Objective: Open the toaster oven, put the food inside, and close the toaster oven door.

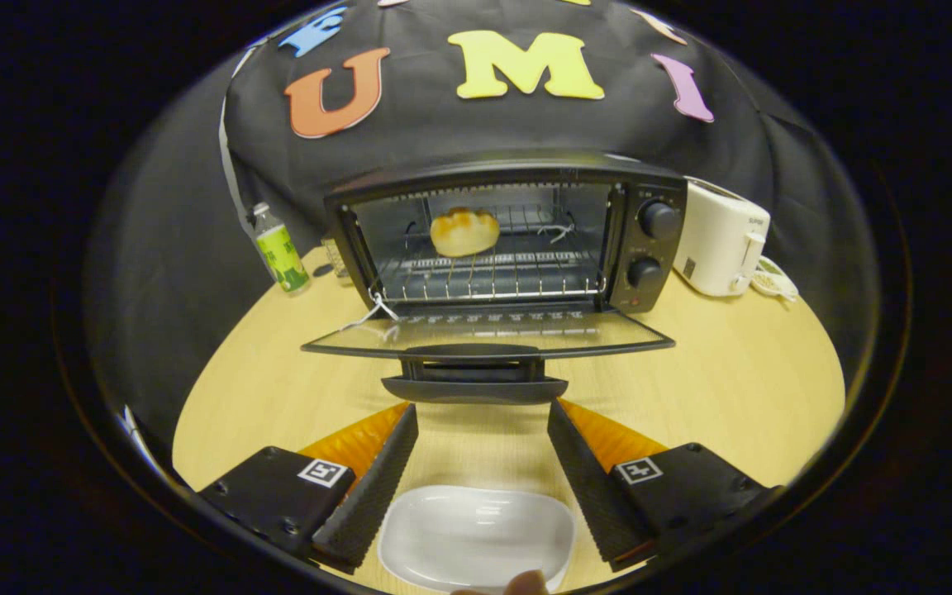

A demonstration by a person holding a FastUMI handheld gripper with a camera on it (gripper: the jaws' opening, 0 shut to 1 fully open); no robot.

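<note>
A black toaster oven (641, 240) stands on the wooden table (732, 372) beyond my fingers. Its glass door (484, 337) hangs down flat toward me, and the door handle (474, 388) sits just ahead of my fingertips. A golden bread roll (464, 231) rests on the wire rack (492, 277) inside the oven. My gripper (483, 421) is open, with nothing between its fingers. Below and between the fingers lies an empty white dish (476, 537).
A white toaster (720, 240) with a coiled cord stands right of the oven. A plastic bottle with a green label (280, 248) stands to the oven's left. A fingertip (525, 585) shows at the dish's near rim.
</note>
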